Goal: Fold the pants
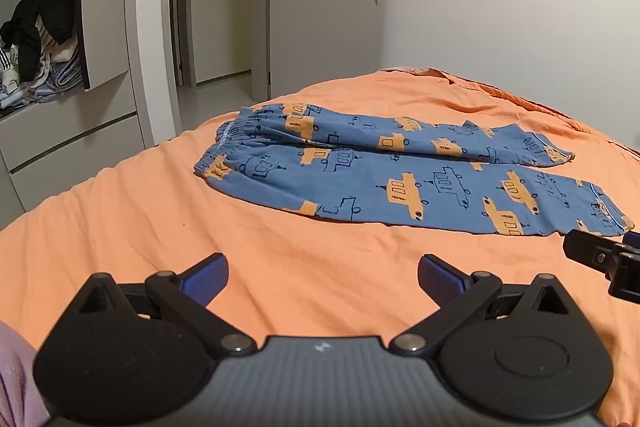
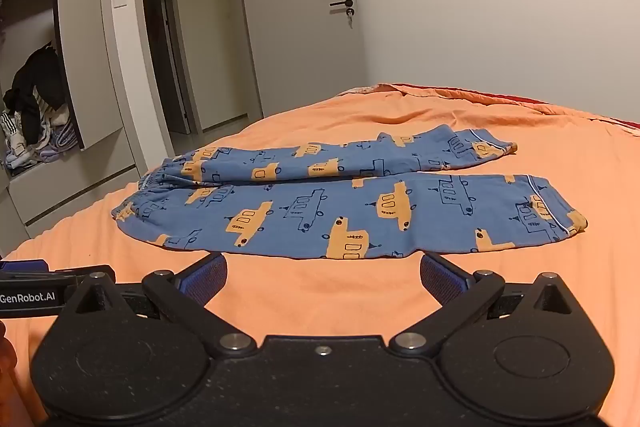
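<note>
Blue pants (image 1: 400, 171) with orange and navy boat prints lie flat on the orange bed sheet (image 1: 200, 227), waistband at the left, both legs stretched to the right, side by side. They also show in the right wrist view (image 2: 340, 211). My left gripper (image 1: 322, 277) is open and empty, hovering over bare sheet short of the pants' near edge. My right gripper (image 2: 323, 277) is open and empty, its fingertips just short of the near leg's edge. The right gripper also shows at the right edge of the left wrist view (image 1: 600, 253).
The bed's sheet (image 2: 400, 295) spreads wide around the pants, with wrinkles at the far right. A white door (image 1: 324, 11) with a red decoration stands behind. An open wardrobe (image 1: 44, 43) with piled clothes is at the left. A white wall (image 2: 500, 7) is behind the bed.
</note>
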`<state>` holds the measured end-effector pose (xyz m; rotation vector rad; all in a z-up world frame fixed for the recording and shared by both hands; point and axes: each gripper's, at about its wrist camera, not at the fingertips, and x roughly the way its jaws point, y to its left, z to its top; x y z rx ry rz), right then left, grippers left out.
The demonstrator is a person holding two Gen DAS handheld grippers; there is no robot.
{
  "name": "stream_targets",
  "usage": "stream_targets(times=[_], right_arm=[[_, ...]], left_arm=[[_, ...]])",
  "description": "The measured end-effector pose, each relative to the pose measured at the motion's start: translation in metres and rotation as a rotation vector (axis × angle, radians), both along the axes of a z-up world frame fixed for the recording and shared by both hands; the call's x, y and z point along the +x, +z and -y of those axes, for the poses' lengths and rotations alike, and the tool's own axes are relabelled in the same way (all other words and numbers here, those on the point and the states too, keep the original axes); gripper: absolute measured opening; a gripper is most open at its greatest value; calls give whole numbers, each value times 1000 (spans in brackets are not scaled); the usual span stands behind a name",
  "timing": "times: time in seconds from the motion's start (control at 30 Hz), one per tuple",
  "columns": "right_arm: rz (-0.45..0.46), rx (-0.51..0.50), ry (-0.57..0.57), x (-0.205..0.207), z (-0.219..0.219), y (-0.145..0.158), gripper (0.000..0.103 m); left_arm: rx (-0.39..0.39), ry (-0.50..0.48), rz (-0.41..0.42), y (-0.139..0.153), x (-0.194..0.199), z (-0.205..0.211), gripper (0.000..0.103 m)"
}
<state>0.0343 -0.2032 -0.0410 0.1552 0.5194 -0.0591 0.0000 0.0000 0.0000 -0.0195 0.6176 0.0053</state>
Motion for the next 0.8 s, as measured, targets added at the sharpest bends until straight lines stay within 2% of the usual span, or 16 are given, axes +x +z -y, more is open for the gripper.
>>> stream_targets(times=[0.8], right_arm=[[-8,-7,0,2,0,-1,102]], left_arm=[[1,0,0,0,0,0,103]])
